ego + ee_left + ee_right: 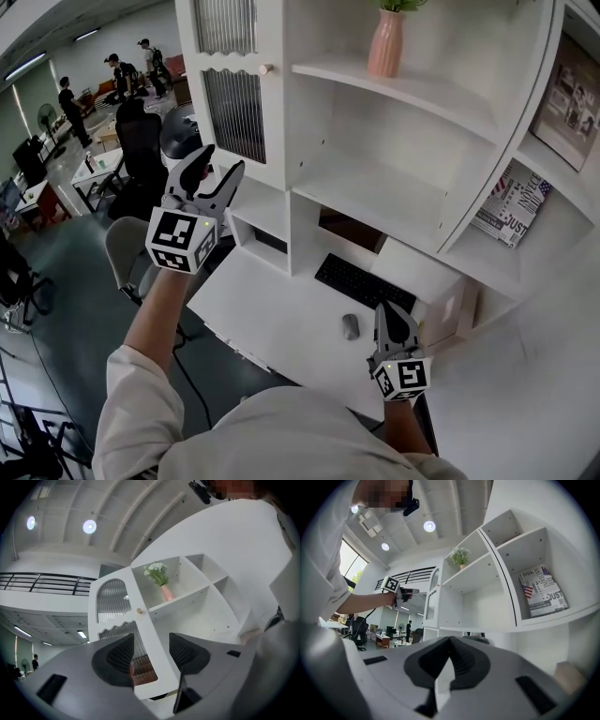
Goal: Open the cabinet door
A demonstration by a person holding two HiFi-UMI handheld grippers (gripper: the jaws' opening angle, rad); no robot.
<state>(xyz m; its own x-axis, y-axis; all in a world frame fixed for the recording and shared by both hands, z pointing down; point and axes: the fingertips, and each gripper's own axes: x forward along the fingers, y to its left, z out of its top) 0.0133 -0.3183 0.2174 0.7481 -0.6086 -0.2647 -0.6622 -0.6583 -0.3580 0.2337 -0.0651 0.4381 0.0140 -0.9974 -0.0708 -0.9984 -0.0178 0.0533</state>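
The white cabinet door [234,103] has ribbed glass panes and a small round knob [265,69] on its right edge, and it stands closed. My left gripper [220,169] is raised in front of the door's lower pane, below and left of the knob, and it touches nothing. Its jaws are open and empty. In the left gripper view the knob [138,611] sits above the gap between the pads [119,656], and the door [140,660] fills that gap from behind. My right gripper [393,311] hangs low over the desk, shut and empty; its tips [450,643] meet.
Open white shelves hold a pink vase [385,42] with flowers and a magazine [511,211]. A keyboard [364,283] and mouse [350,326] lie on the white desk [272,319]. Office chairs [141,155] and people [70,103] are far left.
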